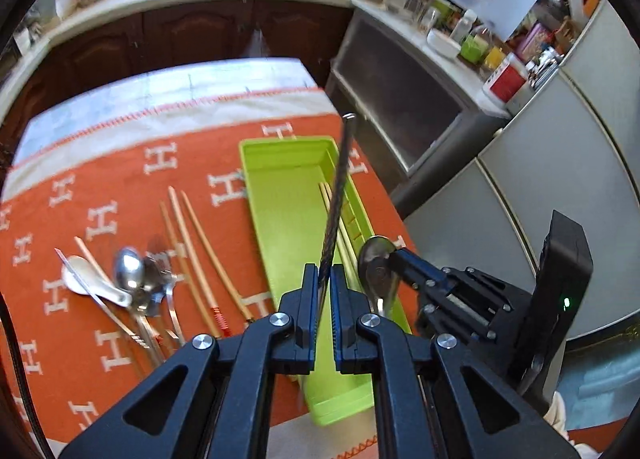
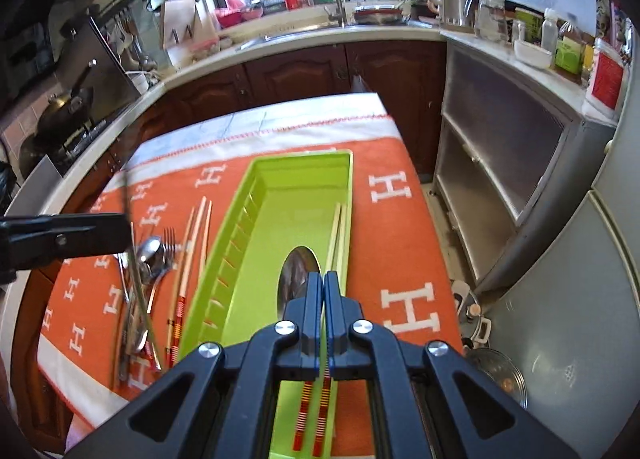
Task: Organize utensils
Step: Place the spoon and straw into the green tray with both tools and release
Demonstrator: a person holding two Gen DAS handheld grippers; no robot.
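Left gripper (image 1: 325,279) clamps a dark metal chopstick (image 1: 338,195) upright above the green tray (image 1: 280,163), while the right gripper (image 2: 323,283) pinches a steel spoon (image 2: 298,279) over its near end (apparently for depositing); remaining utensils (image 1: 140,283) lie along the orange cloth's (image 1: 120,179) left edge.

- I see the long green plastic tray (image 2: 280,227) on the orange cloth-covered tabletop (image 2: 400,243).
- Pale wooden chopsticks (image 2: 335,235) lie inside it, along its right wall.
- Loose steel spoons (image 1: 130,271) lie left of it.

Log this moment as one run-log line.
left gripper: shut on dark chopstick | right gripper: shut on metal spoon, over green tray
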